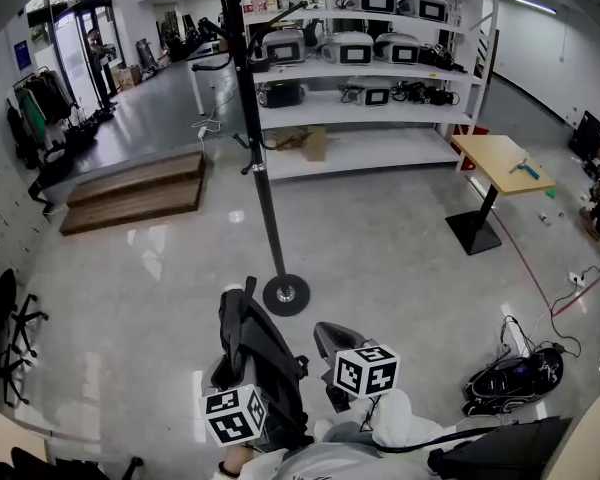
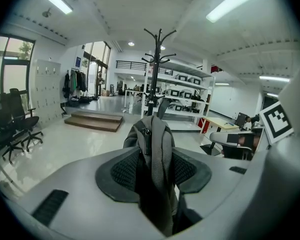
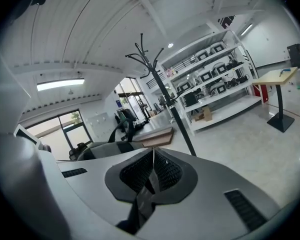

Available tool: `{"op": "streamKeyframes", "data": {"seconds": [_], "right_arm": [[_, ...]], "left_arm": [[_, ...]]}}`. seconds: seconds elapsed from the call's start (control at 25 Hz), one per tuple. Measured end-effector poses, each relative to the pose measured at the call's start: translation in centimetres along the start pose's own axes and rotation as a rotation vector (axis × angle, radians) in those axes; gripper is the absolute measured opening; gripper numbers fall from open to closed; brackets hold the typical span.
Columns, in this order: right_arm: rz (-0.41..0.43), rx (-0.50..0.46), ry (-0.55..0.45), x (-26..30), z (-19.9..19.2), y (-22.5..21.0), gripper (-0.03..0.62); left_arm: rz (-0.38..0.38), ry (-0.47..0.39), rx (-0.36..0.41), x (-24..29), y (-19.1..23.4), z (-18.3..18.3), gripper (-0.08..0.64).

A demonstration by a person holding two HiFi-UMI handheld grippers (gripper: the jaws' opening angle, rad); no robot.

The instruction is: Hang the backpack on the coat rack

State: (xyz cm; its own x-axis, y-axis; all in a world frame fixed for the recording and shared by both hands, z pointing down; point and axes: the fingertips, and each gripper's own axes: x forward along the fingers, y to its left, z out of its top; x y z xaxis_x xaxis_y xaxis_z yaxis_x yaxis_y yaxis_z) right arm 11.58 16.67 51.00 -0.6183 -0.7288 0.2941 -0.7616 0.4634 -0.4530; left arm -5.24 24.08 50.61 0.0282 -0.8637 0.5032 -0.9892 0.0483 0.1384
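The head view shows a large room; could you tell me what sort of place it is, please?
Probably a lab or workshop: white shelves of boxy equipment, a small work table, cables trailing on the floor.

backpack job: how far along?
Done: the backpack is picked up and carried in both grippers. In hand: the left gripper is shut on its padded top, the right gripper on a thin strap. Left: the coat rack stands ahead, apart from the bag, with nothing on its hooks. Close in and hang it.
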Motion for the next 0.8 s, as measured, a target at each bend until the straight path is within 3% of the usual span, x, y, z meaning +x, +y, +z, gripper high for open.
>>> {"op": "streamKeyframes", "data": {"seconds": [0.44,0.8], "right_arm": [[0.005,0.006,0.027,3.9,2.2,-3.4,0.014],[-0.014,0.021,0.027,5.8,3.3,-5.6,0.014]], "left_arm": [[0.041,-0.018,-0.014,4.5,0.3,3.2,0.164],[0.049,-0.084,-0.026,6.6,0.7,6.6,0.164]]}}
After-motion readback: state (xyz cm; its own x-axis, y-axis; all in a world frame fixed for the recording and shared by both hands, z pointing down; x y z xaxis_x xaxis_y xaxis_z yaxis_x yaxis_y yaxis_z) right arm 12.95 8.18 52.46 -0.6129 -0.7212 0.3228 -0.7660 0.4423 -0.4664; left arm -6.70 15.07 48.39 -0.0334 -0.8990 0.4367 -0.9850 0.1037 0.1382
